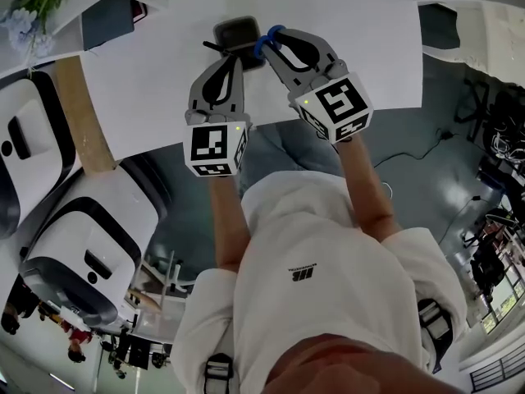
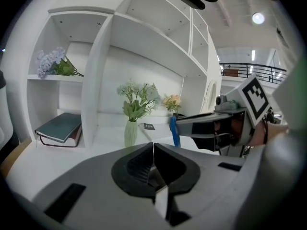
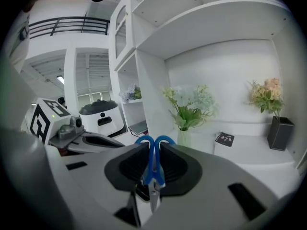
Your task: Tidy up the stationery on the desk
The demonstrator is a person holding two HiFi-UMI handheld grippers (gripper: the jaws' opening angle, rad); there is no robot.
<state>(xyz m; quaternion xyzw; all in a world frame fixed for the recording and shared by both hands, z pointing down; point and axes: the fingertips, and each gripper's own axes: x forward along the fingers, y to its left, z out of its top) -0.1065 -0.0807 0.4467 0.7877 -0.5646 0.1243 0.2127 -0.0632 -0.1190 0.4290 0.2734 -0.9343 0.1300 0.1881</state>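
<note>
**Scissors on the move:** Blue-handled scissors sit pinched between the 2 jaws of the right gripper. The handle loops poke out past the jaw tips and the metal blades point back toward the hand. The head view shows the pair held in the air over the white desk, near the middle of its far edge. They are just beside a dark open container that stands there. The left gripper, alongside and a little nearer the person, has its jaws pressed together with nothing between them. Shelves behind the desk hold a white vase of flowers and 2 stacked books.

The step in hand looks like carrying the scissors to storage. The dark container is the likely destination, though that is a judgement. The next move would call for lining the scissors up over the container's mouth and lowering them inside. Only then should the jaws spread, so the pair does not tip out onto the desk.
</note>
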